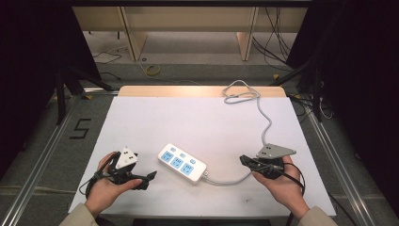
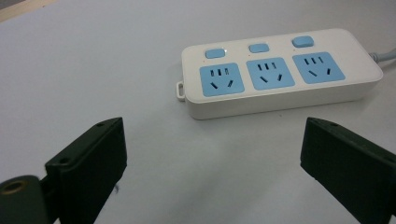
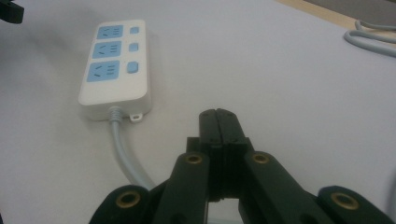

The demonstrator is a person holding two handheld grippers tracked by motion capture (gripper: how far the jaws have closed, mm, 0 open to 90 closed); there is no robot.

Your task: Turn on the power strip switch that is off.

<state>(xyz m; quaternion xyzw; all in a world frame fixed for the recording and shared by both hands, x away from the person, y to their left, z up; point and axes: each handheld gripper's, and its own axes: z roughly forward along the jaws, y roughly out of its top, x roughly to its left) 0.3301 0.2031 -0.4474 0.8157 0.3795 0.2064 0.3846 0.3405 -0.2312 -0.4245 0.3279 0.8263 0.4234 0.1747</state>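
High view: a white plastic three-socket power strip with blue faces (image 1: 181, 163) lies between the left gripper (image 1: 149, 177) and right gripper (image 1: 244, 161). Left gripper view: jaws spread wide, tips cropped, strip just ahead. Right gripper view: jaws pressed together, empty; the strip's grey cord (image 3: 125, 154) vanishes behind them.

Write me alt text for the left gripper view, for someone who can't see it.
A white power strip with three blue sockets and three blue switches lies on a white table, its grey cord leaving at the right edge. In the foreground the left gripper has its two black jaws wide apart with nothing between them, short of the strip.
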